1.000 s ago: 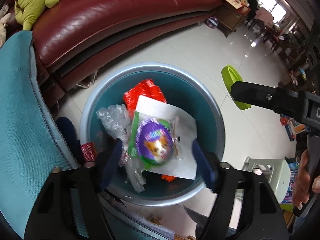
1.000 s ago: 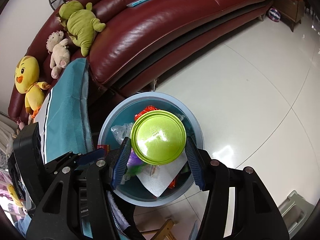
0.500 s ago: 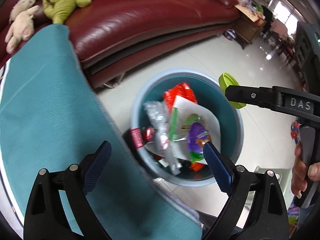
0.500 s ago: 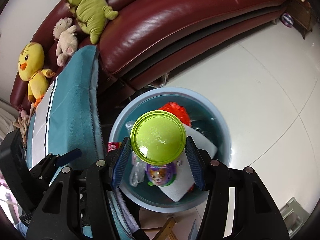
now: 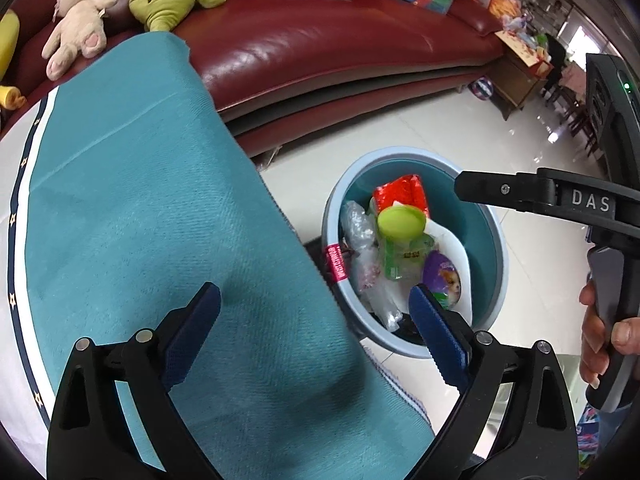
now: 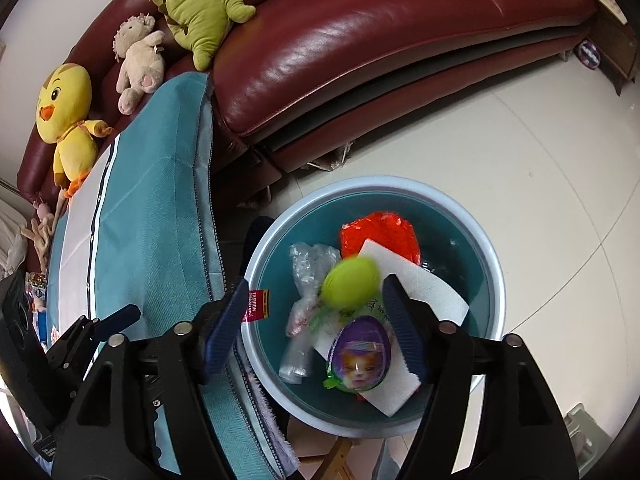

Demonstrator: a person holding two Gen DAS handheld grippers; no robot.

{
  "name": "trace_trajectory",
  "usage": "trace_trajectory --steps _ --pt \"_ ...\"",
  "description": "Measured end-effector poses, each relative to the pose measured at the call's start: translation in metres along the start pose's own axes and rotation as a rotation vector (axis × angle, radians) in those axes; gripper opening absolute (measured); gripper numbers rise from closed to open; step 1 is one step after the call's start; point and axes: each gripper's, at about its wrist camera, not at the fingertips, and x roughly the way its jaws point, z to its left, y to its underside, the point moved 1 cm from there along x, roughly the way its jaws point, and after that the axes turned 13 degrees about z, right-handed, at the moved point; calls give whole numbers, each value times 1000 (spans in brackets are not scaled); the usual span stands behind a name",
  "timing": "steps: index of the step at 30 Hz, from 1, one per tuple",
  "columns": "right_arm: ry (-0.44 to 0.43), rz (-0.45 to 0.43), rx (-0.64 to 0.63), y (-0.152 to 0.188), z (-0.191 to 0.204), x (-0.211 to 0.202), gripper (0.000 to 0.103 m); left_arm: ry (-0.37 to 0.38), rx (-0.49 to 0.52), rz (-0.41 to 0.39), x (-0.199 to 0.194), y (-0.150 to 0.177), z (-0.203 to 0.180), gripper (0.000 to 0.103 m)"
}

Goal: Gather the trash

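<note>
Living room floor, pale tiles, with a dark red sofa curving behind everything. My landmark is the bin, a blue-grey tub on the floor in front of the sofa, just beside the teal tablecloth edge.

Inside the bin: red wrapper at the far side, white paper under the rest, clear crumpled plastic on the side toward the tablecloth, and a purple egg pack with a puppy face on the near side. A red tag hangs at the bin rim nearest the tablecloth.

Green lid is over the bin's middle, blurred in the right wrist view, no pad touching it; I can't tell if it has landed on the trash.

My right gripper hangs above the bin's near rim, jaws opening, the lid showing between the fingers but free of them. In the left wrist view one black finger of it reaches over the bin's far right rim, and a hand grips its handle to the right of the bin.

My left gripper is spread wide with nothing held, one pad over the tablecloth, the other over the bin's near rim.

Plush toys on the sofa, well away from the bin: green one, beige one, yellow duck.
</note>
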Motion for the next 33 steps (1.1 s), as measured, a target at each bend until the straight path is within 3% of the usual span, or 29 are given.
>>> trace_trajectory --steps 6,10,15,26,33 --pt "12 -6 11 6 5 -7 75 7 -5 -15 -8 6 4 95" --pt "6 -9 29 13 7 -14 87 3 -3 -27 -17 11 4 95" --pt "18 -9 19 28 14 -24 94 -5 -13 -41 -30 22 7 95" --pt "124 -40 -37 70 33 -48 96 -44 -50 -107 -61 54 15 98" --pt "174 -41 -43 102 40 -57 96 -46 -83 -106 -73 74 20 99"
